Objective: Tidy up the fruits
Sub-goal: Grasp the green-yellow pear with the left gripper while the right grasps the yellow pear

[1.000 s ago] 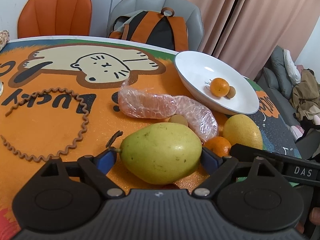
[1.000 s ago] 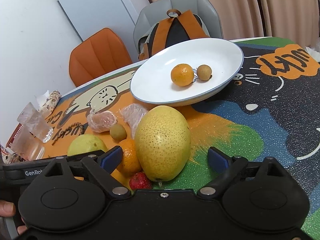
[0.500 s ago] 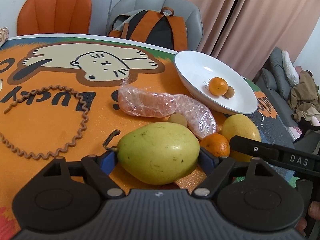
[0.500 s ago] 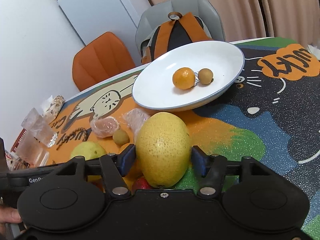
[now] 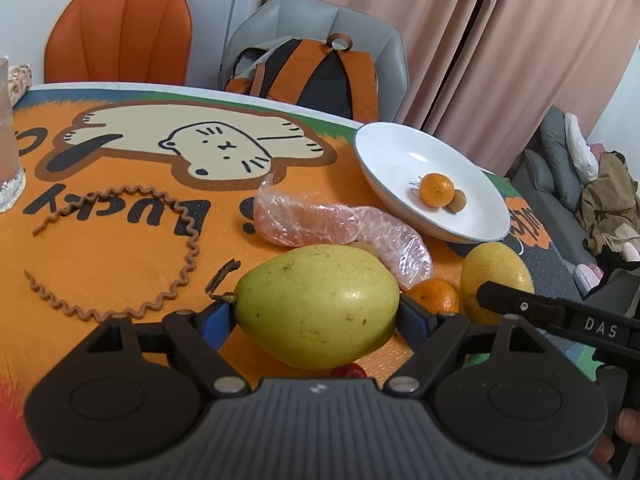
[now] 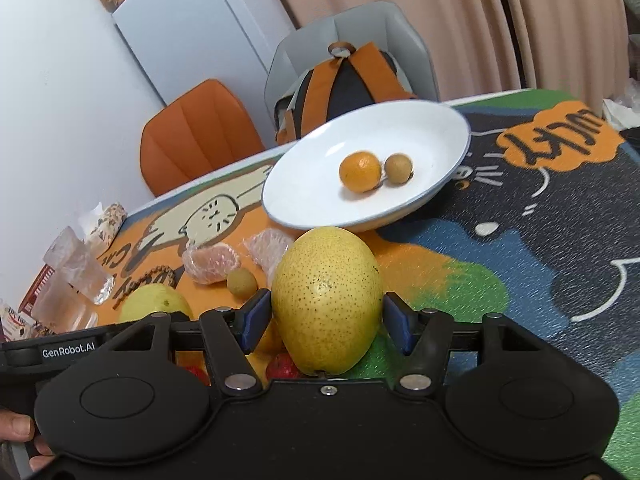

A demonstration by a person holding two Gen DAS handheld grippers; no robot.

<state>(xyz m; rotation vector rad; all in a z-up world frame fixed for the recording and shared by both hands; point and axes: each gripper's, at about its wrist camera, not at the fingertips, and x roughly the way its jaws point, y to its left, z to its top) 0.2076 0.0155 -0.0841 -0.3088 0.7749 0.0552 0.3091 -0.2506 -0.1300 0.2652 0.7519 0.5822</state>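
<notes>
Left wrist view puts the green pear (image 5: pixel 316 306) right between my left gripper (image 5: pixel 314 316) pads, lying on its side with its long axis running across the jaws, stem end against the left pad. The blue pads press on both ends, so I read that as a wide grip on it. On the right wrist view, the right gripper (image 6: pixel 322 320) has the yellow pear (image 6: pixel 326 300) clamped at a middling width, long axis pointing away from me toward the plate (image 6: pixel 304 184). Both pears sit low over the mat (image 6: pixel 520 248); I cannot tell whether they are lifted clear.

What matters next, I judge, is the plate: it lies ahead and a little right of the left gripper, straight ahead and near for the right one, so the right hand is closer. It holds a mandarin (image 6: pixel 360 171) and a small brown fruit (image 6: pixel 398 168), touching, with bare room beside them.
</notes>
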